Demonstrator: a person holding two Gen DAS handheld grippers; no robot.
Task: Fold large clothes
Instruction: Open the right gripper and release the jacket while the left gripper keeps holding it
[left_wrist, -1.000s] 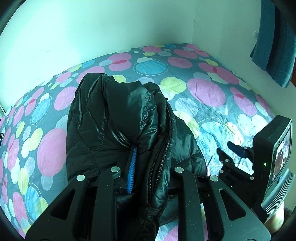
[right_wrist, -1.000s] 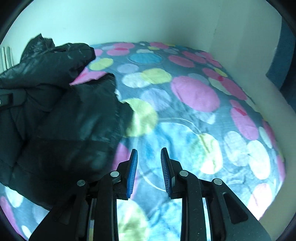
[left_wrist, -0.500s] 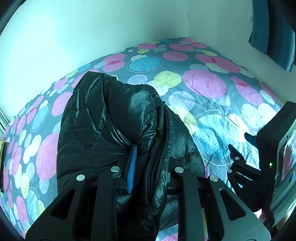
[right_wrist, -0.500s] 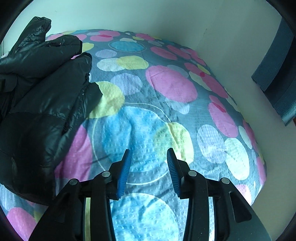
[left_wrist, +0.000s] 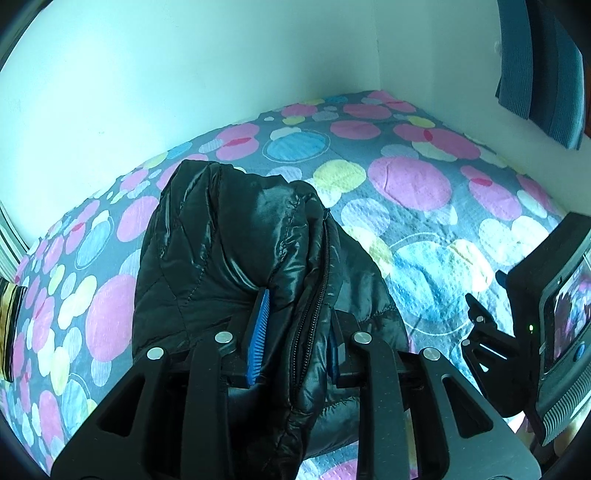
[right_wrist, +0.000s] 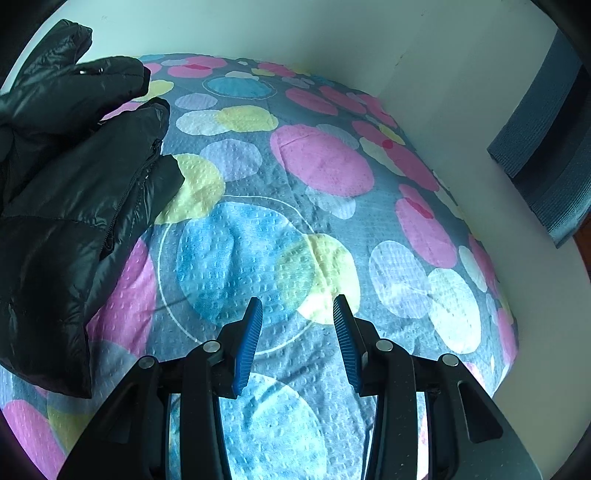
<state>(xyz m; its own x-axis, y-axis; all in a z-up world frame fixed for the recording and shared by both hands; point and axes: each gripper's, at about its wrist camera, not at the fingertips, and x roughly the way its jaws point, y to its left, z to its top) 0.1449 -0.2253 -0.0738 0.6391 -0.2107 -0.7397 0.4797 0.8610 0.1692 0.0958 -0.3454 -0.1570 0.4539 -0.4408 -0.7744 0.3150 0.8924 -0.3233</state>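
Shiny black quilted puffer jacket (left_wrist: 221, 254): bunched and partly folded over itself, padded panels creased, stitched quilting visible. Black front zipper (left_wrist: 314, 295) runs down a raised fold at the near edge. In the right wrist view the jacket (right_wrist: 66, 206) lies heaped at the left, lower part resting flat, upper part lifted in a hump.

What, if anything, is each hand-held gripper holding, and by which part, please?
Left hand-held gripper: shiny black puffer jacket, by its zipper edge. Right hand-held gripper: nothing.
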